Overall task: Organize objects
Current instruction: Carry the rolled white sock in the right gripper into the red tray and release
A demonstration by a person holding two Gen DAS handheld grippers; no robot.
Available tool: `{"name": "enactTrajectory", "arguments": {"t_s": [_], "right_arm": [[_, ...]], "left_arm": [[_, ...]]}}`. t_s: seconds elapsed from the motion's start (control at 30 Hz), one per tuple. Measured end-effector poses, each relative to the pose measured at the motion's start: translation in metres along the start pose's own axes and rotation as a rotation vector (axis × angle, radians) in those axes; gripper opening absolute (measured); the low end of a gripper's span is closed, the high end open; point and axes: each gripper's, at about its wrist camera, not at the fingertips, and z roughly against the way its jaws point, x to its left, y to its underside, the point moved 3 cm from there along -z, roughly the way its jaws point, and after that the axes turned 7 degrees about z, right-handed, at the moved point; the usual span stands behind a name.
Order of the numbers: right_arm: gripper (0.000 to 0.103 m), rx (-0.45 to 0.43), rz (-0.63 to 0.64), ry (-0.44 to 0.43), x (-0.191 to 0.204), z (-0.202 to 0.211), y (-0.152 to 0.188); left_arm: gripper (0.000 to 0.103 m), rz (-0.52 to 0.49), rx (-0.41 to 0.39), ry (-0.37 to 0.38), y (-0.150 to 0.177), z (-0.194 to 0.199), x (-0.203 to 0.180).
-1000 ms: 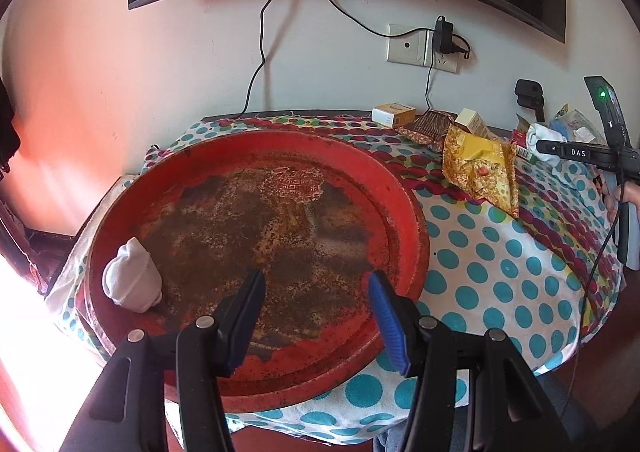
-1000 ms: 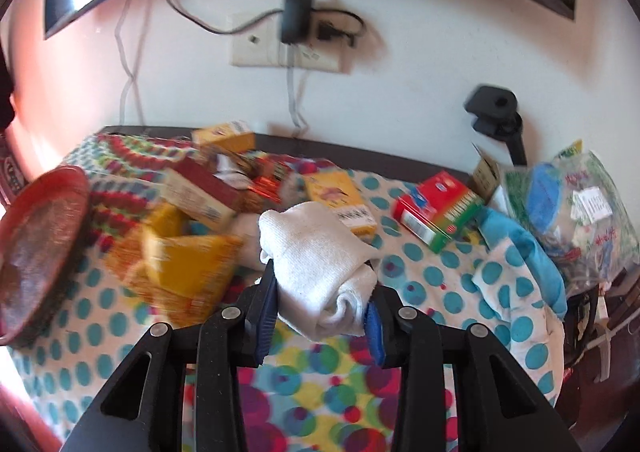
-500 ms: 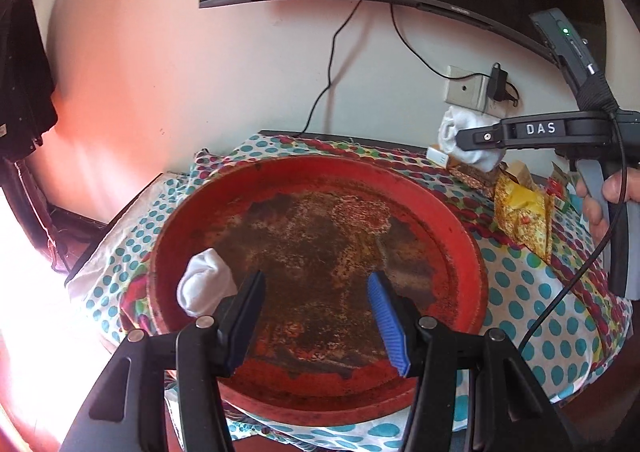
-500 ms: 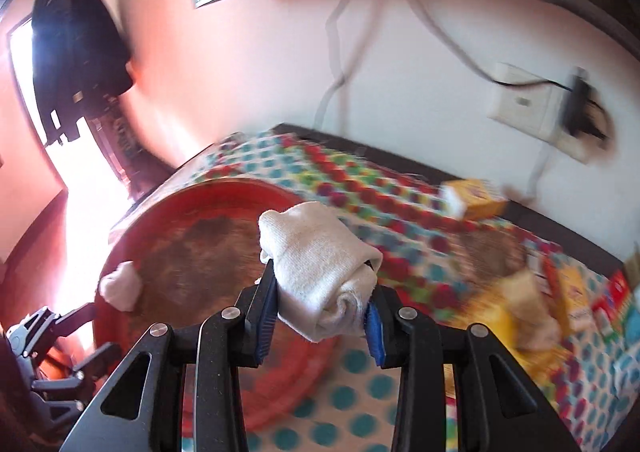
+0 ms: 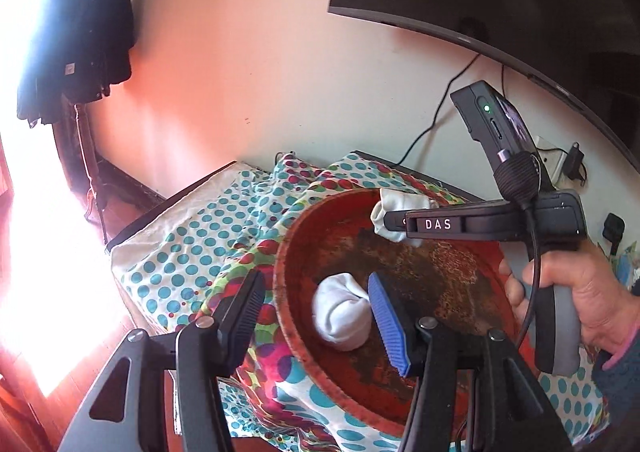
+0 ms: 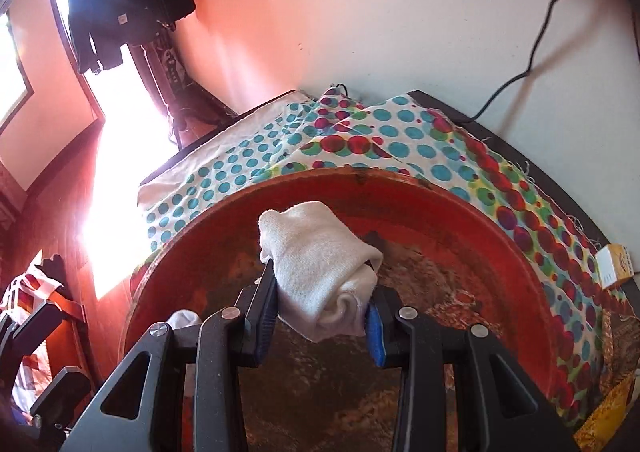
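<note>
The right gripper (image 6: 322, 302) pinches a rolled white cotton sock (image 6: 320, 272) between its fingers, poised over the round, rusty red metal tray (image 6: 460, 220), probably to drop it beside the matching sock bundle (image 5: 340, 312). That bundle, lying on the tray between the left gripper's (image 5: 316, 312) spread, empty fingers, shows fully only in the left view.

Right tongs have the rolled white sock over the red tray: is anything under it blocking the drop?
Nothing visible. The rolled white sock in the right tongs hangs over bare worn floor of the round red metal tray. The other balled white sock lies apart, by the left tongs.
</note>
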Motion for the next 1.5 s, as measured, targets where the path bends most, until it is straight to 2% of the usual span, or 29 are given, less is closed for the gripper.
{"name": "enactTrajectory", "arguments": {"t_s": [0.17, 0.3, 0.53, 0.7, 0.83, 1.0, 1.13, 1.23, 1.37, 1.5], "right_arm": [[0.035, 0.023, 0.04, -0.023, 0.025, -0.023, -0.013], [0.035, 0.038, 0.072, -0.033, 0.039, -0.035, -0.015], [0.037, 0.05, 0.102, -0.021, 0.045, -0.044, -0.007], [0.042, 0.045, 0.109, -0.006, 0.045, -0.043, -0.002], [0.042, 0.04, 0.109, 0.008, 0.041, -0.038, 0.002], [0.045, 0.021, 0.105, 0.033, 0.033, -0.025, 0.007], [0.05, -0.003, 0.089, 0.052, 0.022, -0.009, 0.015], [0.051, -0.028, 0.062, 0.058, 0.01, 0.008, 0.024], [0.053, -0.075, 0.011, 0.073, -0.013, 0.042, 0.05], [0.055, -0.115, -0.054, 0.131, -0.049, 0.081, 0.088]], "left_arm": [[0.055, 0.08, 0.017, -0.008, -0.002, -0.004, 0.018], [0.055, 0.064, 0.024, -0.045, 0.0, -0.009, 0.017], [0.055, 0.054, 0.042, -0.04, 0.004, -0.012, 0.013], [0.055, 0.104, 0.053, -0.003, 0.004, -0.012, 0.017], [0.055, 0.109, 0.058, -0.014, 0.005, -0.012, 0.02], [0.055, 0.125, 0.069, 0.011, 0.006, -0.013, 0.019], [0.055, 0.105, 0.068, -0.004, 0.009, -0.013, 0.015], [0.055, 0.085, 0.071, -0.005, 0.011, -0.014, 0.01], [0.055, 0.05, 0.083, 0.002, 0.015, -0.017, -0.002], [0.055, -0.006, 0.091, -0.002, 0.021, -0.019, -0.017]]}}
